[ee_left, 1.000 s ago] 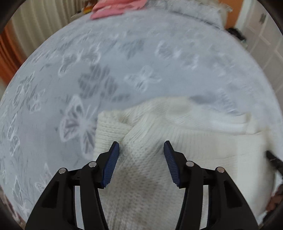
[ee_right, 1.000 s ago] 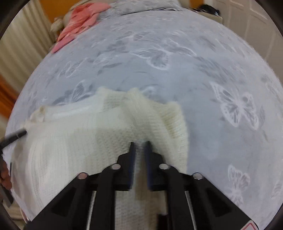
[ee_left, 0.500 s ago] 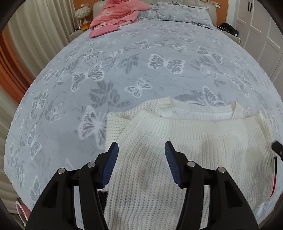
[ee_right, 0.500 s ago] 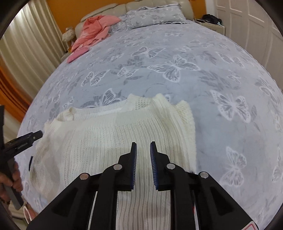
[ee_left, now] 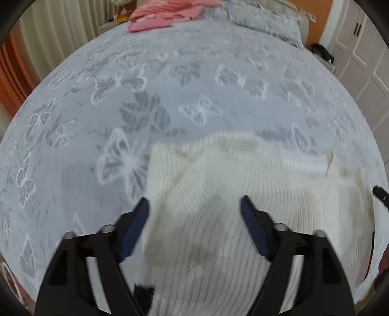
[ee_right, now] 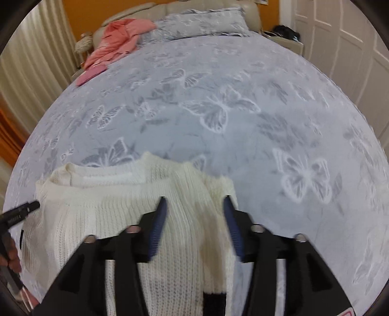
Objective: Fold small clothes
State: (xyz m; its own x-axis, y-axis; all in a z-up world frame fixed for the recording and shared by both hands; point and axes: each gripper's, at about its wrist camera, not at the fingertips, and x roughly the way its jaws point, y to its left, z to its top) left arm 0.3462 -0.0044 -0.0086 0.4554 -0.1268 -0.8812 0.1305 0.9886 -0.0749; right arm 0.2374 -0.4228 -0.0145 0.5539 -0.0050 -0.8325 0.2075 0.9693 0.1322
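Now, progress: sweater (ee_left: 243, 194) half folded on bed (ee_left: 170, 85), more folds left.
Left gripper (ee_left: 194, 206): spread, above sweater.
Right gripper (ee_right: 194, 206): spread, above sweater.

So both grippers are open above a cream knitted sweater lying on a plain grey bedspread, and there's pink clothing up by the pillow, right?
Not quite: the bedspread is not plain. The right wrist view shows it printed with white and grey butterflies. The rest holds: the left gripper and right gripper are open above the cream sweater, with pink clothing by the pillow.
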